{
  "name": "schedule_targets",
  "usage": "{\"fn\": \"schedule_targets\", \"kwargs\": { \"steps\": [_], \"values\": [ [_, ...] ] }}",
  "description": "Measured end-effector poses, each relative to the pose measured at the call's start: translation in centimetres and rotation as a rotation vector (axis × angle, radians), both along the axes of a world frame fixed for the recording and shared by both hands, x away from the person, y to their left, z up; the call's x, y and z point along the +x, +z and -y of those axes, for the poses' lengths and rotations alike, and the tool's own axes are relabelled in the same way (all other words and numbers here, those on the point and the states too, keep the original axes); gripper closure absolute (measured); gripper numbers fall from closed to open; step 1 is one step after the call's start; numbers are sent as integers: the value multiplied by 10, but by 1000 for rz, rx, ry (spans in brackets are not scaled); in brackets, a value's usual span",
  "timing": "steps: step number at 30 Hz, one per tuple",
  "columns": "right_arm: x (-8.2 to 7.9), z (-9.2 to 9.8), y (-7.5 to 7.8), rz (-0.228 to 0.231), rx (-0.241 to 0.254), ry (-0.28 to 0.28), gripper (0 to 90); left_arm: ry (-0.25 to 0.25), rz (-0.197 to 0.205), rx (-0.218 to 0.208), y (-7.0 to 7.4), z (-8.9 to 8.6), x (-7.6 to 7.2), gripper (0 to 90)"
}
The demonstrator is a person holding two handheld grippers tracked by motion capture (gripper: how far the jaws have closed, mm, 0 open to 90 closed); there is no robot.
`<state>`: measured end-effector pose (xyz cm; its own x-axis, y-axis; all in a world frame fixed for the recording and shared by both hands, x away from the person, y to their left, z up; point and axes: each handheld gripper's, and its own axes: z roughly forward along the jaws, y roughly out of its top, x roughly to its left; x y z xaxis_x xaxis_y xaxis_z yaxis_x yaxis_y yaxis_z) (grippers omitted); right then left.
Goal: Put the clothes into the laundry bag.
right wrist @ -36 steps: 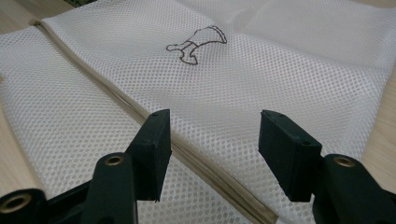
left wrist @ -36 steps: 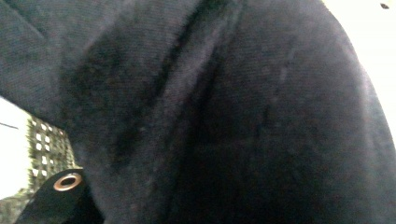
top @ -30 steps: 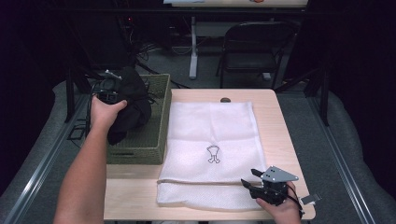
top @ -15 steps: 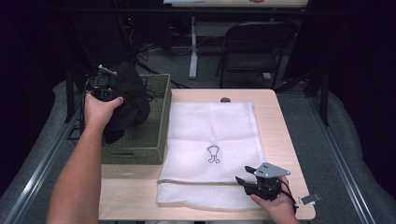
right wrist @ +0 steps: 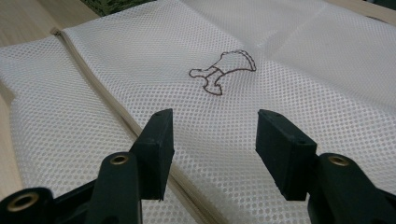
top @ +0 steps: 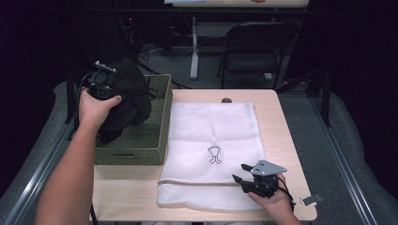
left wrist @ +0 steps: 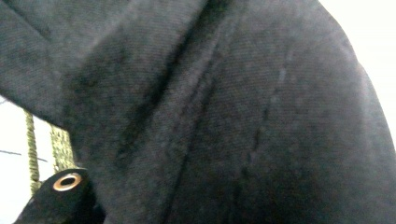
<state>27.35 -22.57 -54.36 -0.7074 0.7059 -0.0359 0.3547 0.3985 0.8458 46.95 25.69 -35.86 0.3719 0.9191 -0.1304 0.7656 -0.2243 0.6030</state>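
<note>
- over at the left, the left gripper was closed on a black garment, which hung bunched above the woven green basket, its lower folds trailing into the basket.
- up close in the left gripper view, the dark cloth pressed right against the camera, with a strip of the basket's weave showing past its edge.
- the basket sat on the left part of the bench, just beside a white mesh laundry bag.
- the mesh bag lay flat across the middle of the bench, with a small dark outline figure printed on it and a folded flap along its near edge.
- the right gripper sat low at the bag's near right corner, its jaws apart with nothing clamped; they had just been narrowing a little.
- in the right gripper view, the two black jaws stood either side of bare mesh, and the bag's seam ran diagonally under the left one.
- a small grey clip-like piece lay on the bench near the right hand.
</note>
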Motion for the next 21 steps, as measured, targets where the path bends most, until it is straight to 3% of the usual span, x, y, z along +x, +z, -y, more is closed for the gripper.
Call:
{"fn": "schedule_targets", "kwargs": {
  "steps": [5,9,16,21],
  "values": [
    [0,6,3,12,-1,-11,477,-77,-21,-2,8,4,-4,666],
    [0,9,5,18,5,-27,483,-139,-9,-9,14,10,-9,666],
    [1,11,5,2,-6,-23,492,-225,4,32,27,19,-22,665],
    [0,7,5,5,-20,-16,505,-251,10,-3,35,17,-32,666]
  ]
}}
